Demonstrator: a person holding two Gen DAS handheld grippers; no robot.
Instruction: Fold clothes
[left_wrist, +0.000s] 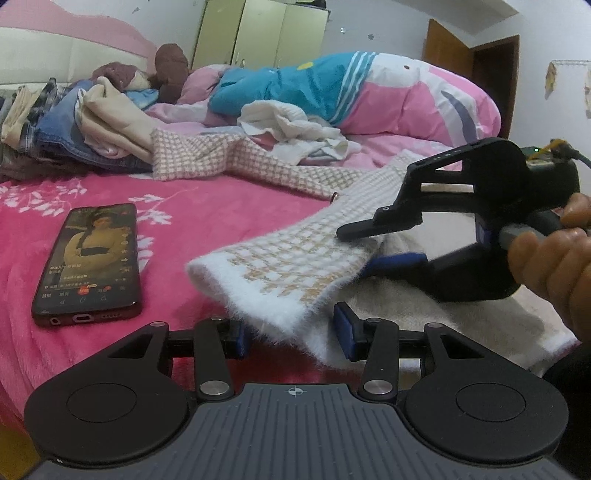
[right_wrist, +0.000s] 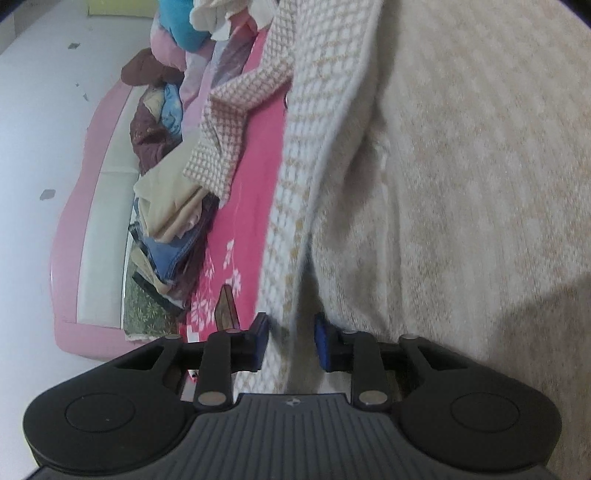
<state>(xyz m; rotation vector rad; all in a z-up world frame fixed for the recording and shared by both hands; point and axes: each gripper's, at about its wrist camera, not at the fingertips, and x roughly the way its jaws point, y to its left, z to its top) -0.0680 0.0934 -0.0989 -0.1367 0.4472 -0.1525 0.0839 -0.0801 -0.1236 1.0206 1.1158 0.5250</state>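
One checked cardigan (left_wrist: 295, 266) lay on the bed (left_wrist: 192, 206); one phone (left_wrist: 88, 262) beside it. Left gripper (left_wrist: 291, 336) and right gripper (right_wrist: 291, 341): jaws apart, each straddling the cardigan's edge, neither clamped.

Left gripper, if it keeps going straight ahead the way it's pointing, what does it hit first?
Probably the checked sweater: its fuzzy white edge already lies between the open fingers of the left gripper. The right gripper is just beyond.

Cream houndstooth cardigan (left_wrist: 295, 258), fuzzy white trim, sprawled partly folded across pink bed.
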